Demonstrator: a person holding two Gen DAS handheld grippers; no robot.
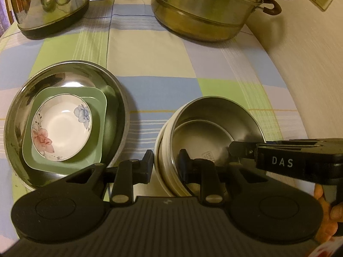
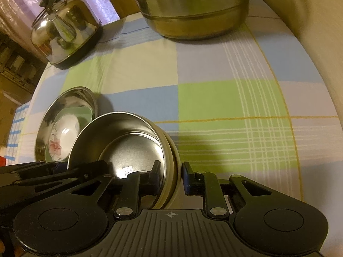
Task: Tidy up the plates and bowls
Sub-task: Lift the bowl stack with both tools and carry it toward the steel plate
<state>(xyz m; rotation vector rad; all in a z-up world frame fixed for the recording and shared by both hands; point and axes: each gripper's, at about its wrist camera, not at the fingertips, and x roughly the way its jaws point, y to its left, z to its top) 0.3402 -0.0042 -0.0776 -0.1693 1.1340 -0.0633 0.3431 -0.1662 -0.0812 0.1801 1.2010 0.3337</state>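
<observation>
The big steel basin (image 1: 115, 98) sits on the table (image 1: 163, 55) to my left, with a green square dish (image 1: 100, 107) nested in it and a small flowered saucer (image 1: 62, 128) on top of that. I judge the basin light but slick and stiff; the saucer looks ceramic, so it would chip if I let it knock against steel.

Just beside that stack, and apart from it, stands the stack I am working on: a steel bowl (image 1: 216, 115) seated in cream-coloured bowls (image 1: 159, 150), of which I see only the rims. I expect the steel one to be thin, rigid and slippery at the lip, and the cream ones heavier and breakable.

My left gripper (image 1: 166, 162) straddles the near-left rim, one finger outside the cream wall and one inside the steel bowl; the jaws are spread, with a gap visible at the outer finger. My right gripper (image 2: 171, 171) straddles the opposite rim the same way, its outer finger clear of the wall, so it is spread too and pinching nothing.

The rim is the only hold, so I would close squarely across it and lift level, since a tilted steel bowl could slide out.
</observation>
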